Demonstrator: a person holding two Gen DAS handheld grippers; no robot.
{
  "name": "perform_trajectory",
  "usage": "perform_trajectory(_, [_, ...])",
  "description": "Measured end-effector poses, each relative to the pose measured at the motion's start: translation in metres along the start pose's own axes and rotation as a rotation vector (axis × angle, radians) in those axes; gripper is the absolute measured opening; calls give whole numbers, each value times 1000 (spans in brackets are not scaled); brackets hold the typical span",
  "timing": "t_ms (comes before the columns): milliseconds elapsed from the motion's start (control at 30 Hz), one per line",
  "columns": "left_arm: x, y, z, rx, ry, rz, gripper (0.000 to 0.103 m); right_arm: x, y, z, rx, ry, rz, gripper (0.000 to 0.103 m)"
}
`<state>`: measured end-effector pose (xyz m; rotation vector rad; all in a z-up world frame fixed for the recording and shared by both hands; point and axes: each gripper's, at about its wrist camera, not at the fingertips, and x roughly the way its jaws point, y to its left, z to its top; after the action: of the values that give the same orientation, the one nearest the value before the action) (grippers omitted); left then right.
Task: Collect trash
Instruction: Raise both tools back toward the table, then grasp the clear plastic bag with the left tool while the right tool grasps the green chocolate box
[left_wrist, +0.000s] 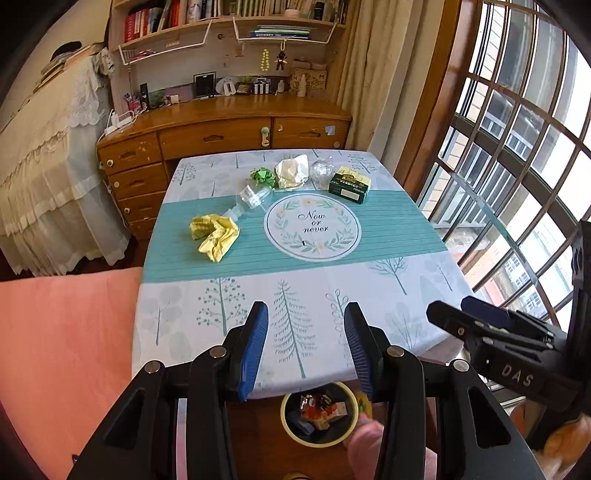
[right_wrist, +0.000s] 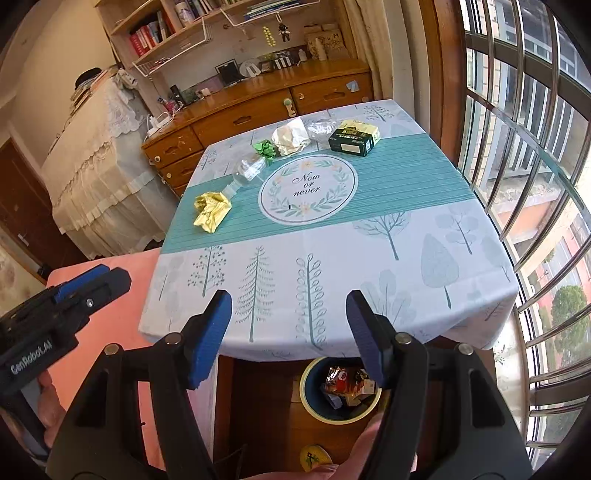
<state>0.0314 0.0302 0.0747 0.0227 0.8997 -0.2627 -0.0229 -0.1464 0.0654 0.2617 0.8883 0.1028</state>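
Both the left gripper (left_wrist: 306, 347) and right gripper (right_wrist: 288, 332) have jaws parted with nothing between them. The bin (right_wrist: 308, 402) on the floor at the near edge already holds wrappers (several, it seems). Left on the surface (left_wrist: 369, 295), far side: yellow wrapper (left_wrist: 214, 236), clear bottle (left_wrist: 251, 201), green scrap (left_wrist: 264, 177), crumpled paper (left_wrist: 291, 171), green box (left_wrist: 349, 184).

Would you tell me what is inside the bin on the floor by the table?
The bin holds crumpled colourful wrappers, red and orange on top. Anything beneath them is covered, and a tool finger hides part of the rim.
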Motion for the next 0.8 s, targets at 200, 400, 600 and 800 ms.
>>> perform_trajectory(200, [46, -17, 62, -13, -16, 27, 44, 46, -39, 76, 11, -6, 12, 62])
perform_trajectory(400, [122, -40, 138, -72, 28, 77, 44, 114, -90, 174, -36, 20, 41, 62])
perform_trajectory(600, [221, -65, 212, -126, 93, 121, 44, 190, -142, 267, -97, 67, 78, 62])
perform_trajectory(800, [312, -70, 261, -147, 173, 142, 44, 287, -185, 334, -131, 158, 113, 62])
